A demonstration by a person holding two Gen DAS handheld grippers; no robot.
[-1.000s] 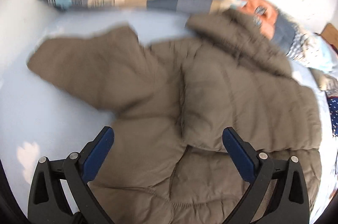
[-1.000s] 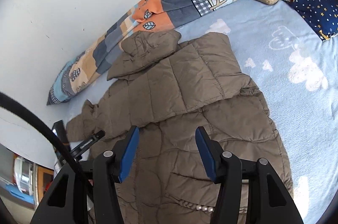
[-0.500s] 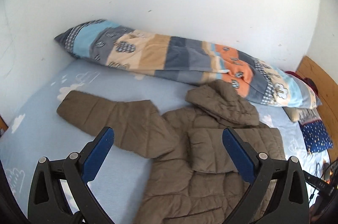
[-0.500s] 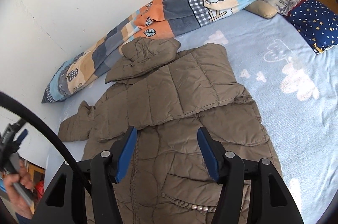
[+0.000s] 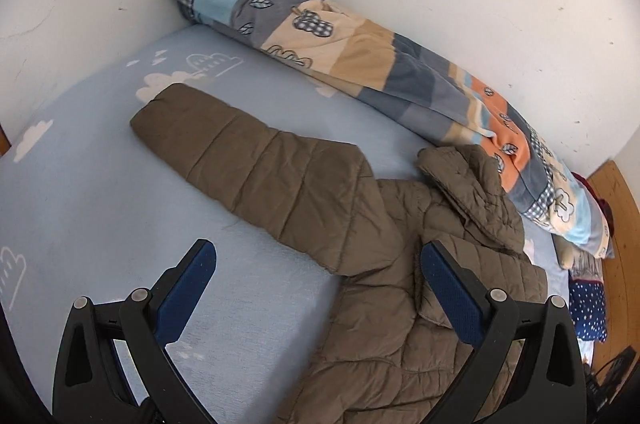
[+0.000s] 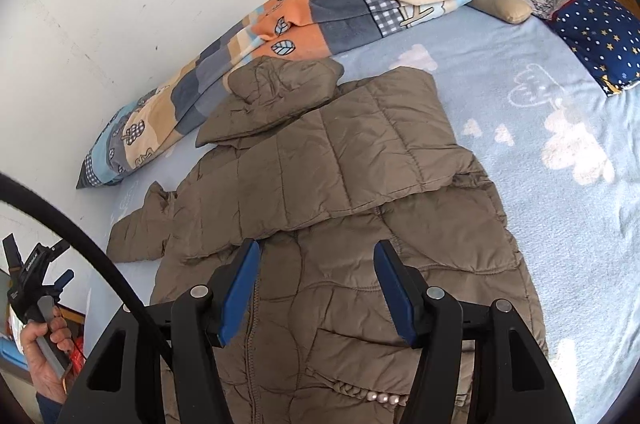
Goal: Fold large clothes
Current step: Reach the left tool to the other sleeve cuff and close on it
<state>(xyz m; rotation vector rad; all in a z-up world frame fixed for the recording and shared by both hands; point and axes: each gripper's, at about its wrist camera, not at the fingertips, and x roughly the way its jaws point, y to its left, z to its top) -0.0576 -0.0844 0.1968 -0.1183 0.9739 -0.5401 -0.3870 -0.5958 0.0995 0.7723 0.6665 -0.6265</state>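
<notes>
A brown puffer jacket [image 5: 400, 324] lies face up on a light blue bed sheet [image 5: 100, 203]. One sleeve [image 5: 248, 159] stretches out flat to the left, and the hood [image 5: 468, 183] rests against a rolled blanket. My left gripper [image 5: 317, 250] hangs open above the sheet beside the jacket's armpit, with nothing between its fingers. In the right wrist view the other sleeve [image 6: 352, 151] lies folded across the jacket's [image 6: 360, 304] chest. My right gripper [image 6: 317, 246] hovers open over the jacket's front, holding nothing. A hand holds the left gripper [image 6: 63, 260] at the far left.
A rolled patchwork blanket [image 6: 320, 15] runs along the white wall behind the jacket. A dark blue starry pillow [image 6: 600, 35] and a beige cushion [image 6: 504, 7] lie at the head end by a wooden headboard [image 5: 624, 224]. Bare sheet spreads right of the jacket [image 6: 580, 224].
My left gripper has pulled back, up and to the left off the jacket, so the outstretched sleeve and bare sheet now fill its view. The right gripper has hardly moved.
</notes>
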